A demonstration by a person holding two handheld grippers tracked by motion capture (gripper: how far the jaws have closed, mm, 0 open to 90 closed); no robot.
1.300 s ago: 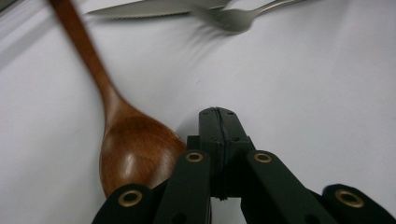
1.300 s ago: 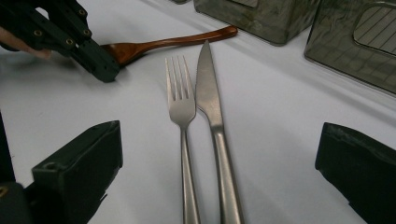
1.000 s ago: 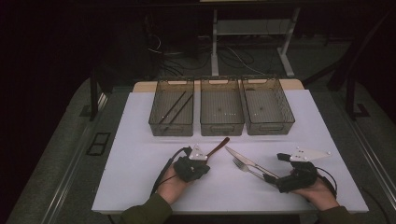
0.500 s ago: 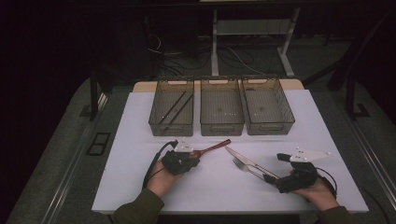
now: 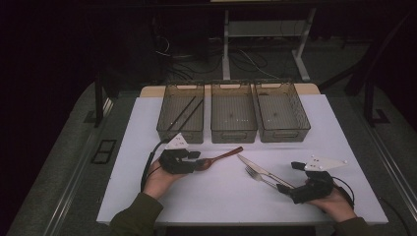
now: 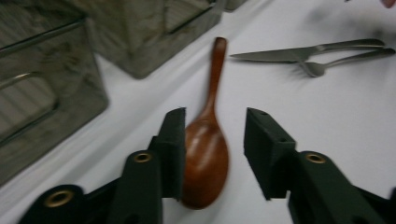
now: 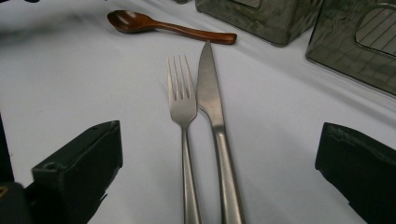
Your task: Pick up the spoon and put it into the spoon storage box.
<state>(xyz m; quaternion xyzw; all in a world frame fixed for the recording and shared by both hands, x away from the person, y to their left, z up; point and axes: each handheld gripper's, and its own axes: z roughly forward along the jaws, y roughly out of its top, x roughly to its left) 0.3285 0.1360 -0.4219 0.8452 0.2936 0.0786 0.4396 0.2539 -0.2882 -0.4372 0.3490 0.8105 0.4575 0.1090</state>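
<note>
Item 1: white rectangular counter [image 5: 147, 147], bearing all that follows, its near half left bare as working room for both hands. Item 2: 3 smoky translucent plastic bins in a row along the far side, close together, long sides running away from the person; the left bin [image 5: 181, 112] holds 2 dark thin sticks lying lengthwise, the middle bin [image 5: 233, 111] and the right bin [image 5: 282, 110] appear bare, which suggests one bin for each kind of utensil. Item 3: left claw [image 6: 212, 140], black, with the grey 3-cornered plate on top, held low over the counter in front of the left bin; its jaws have just been opening and stand spread on either side of the spoon's bowl, the left pad just beside the bowl's edge, the right pad apart from it, so nothing is pinched. Item 4: right claw [image 7: 219, 172], jaws spread wide and straddling the fork and knife handles, apparently lined up for a pick. Item 5: dark brown wooden spoon [image 6: 208, 140], flat on the counter just in front of the left and middle bins, handle pointing toward the knife. Item 6: steel table knife [image 7: 212, 102] and steel fork [image 7: 182, 100], side by side, touching or nearly so.
</note>
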